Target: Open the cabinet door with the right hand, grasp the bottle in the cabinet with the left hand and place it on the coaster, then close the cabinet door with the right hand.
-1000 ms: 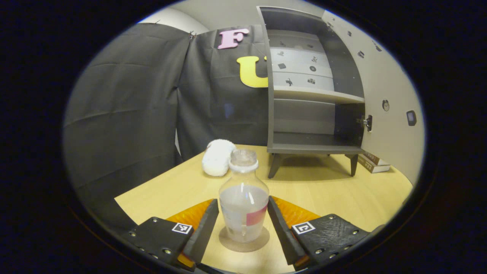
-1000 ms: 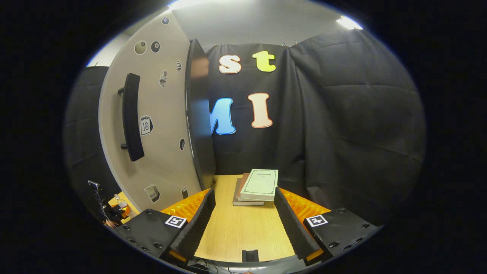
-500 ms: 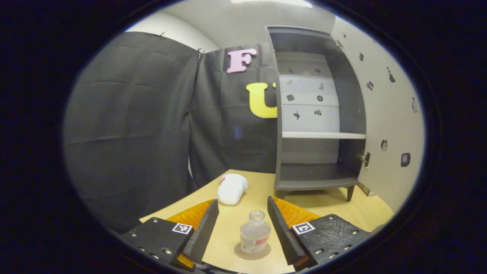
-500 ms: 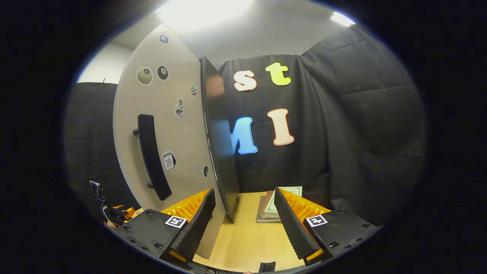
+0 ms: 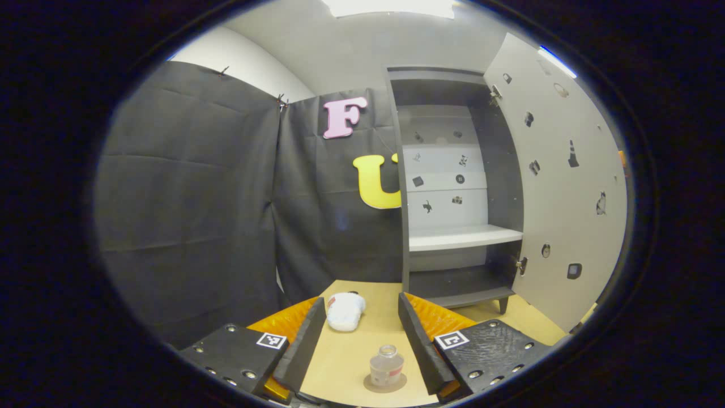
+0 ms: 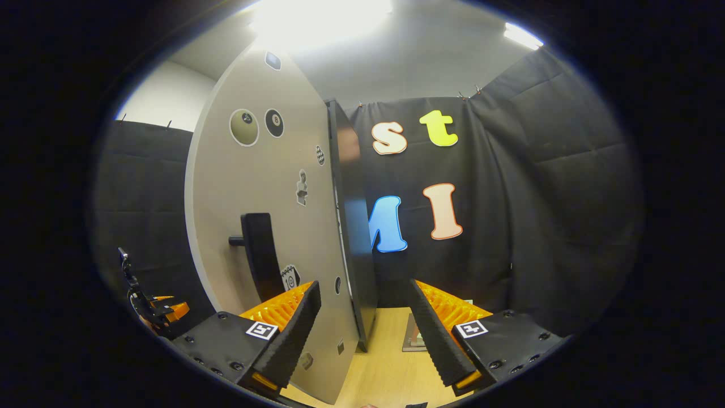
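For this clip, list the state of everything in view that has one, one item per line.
Cabinet door: swung open, not yet closed.
Cabinet: open, visible shelves bare.
Bottle: upright on the coaster, capped, released.
Coaster: flat on the table, under the bottle.
Left claw: open, apart from the bottle.
Right claw: open, door's free edge between its fingers, untouched.
Books: lying flat on the table.

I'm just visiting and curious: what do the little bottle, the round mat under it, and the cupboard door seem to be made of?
The bottle looks like clear plastic: see-through walls, pale cap. The coaster under it looks matte brown, perhaps cork or card; too small to tell. The cabinet door looks like a smooth, matte beige painted or laminated board, with stickers and a dark handle, possibly plastic.
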`<state>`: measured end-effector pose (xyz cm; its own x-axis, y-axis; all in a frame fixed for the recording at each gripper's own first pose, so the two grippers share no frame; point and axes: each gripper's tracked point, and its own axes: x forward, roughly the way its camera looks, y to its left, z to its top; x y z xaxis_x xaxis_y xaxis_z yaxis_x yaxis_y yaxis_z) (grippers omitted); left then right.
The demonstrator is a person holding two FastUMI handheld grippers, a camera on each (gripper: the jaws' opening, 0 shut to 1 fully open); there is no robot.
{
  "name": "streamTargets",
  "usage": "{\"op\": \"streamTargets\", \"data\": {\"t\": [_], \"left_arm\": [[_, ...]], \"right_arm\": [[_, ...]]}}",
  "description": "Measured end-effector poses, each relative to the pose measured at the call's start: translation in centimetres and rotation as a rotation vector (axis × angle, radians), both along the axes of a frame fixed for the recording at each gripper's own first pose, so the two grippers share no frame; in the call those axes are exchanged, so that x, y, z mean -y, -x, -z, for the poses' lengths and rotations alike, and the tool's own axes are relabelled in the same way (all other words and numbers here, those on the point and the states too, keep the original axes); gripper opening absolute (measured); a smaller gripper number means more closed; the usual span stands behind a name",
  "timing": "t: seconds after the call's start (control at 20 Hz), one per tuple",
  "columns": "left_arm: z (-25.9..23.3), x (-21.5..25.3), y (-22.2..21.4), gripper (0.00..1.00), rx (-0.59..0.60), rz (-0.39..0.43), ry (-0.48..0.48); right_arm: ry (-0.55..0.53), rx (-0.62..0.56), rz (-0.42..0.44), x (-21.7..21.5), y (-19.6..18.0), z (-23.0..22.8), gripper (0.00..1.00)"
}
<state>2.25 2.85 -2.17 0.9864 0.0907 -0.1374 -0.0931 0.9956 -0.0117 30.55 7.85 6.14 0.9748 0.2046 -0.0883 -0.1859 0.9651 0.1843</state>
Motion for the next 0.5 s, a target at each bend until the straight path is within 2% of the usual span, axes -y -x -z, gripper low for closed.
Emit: {"op": "streamTargets", "data": {"t": [0.2,0.25,0.3,0.5], "left_arm": [[-1.3,-3.2,-0.7,0.78,0.031,0.017,0.032],[-1.3,-4.1,-1.0,0.78,0.034,0.016,0.042],[-1.2,-4.8,-1.4,0.79,0.034,0.015,0.052],[-0.8,-6.9,-2.1,0.78,0.037,0.02,0.091]], "right_arm": [[0.017,0.015,0.096,0.0,0.1,-0.9,0.96],[0.013,0.017,0.118,-0.1,0.2,-1.0,0.9],[0.011,0.015,0.137,-0.2,0.3,-0.9,0.96],[0.012,0.007,0.171,-1.2,0.6,-0.9,0.96]]}}
